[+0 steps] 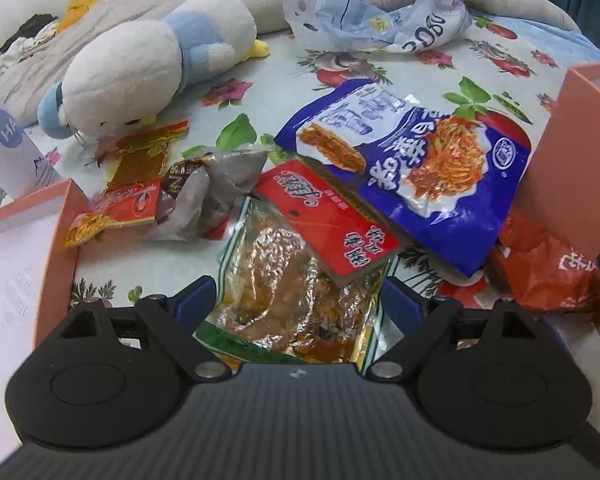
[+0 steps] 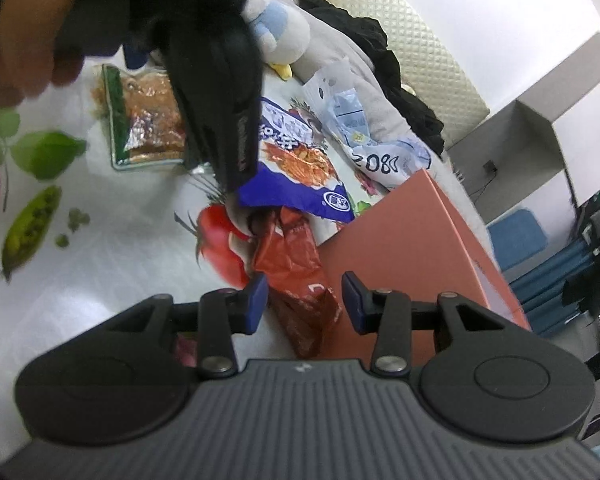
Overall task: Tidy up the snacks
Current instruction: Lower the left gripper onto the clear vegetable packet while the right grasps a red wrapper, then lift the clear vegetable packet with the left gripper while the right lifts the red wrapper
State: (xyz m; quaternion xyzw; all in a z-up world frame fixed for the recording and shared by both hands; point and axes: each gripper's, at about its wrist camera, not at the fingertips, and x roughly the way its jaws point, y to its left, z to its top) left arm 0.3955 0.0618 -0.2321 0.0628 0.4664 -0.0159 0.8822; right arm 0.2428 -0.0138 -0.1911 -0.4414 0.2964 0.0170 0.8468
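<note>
Left claw (image 1: 296, 300) straddles the clear foil-lined snack pouch (image 1: 284, 300), fingers wide apart on either side, not yet pinching — positioned, it appears, to grip it. Right claw (image 2: 305, 300) is also open, with the orange-red snack bag (image 2: 300, 280) between its fingers, untouched. The blue noodle-snack packet (image 1: 412, 148) overlaps both. All lie on the floral bed sheet (image 1: 268, 80) between two pink box walls (image 1: 572, 152) — likely the destination.
</note>
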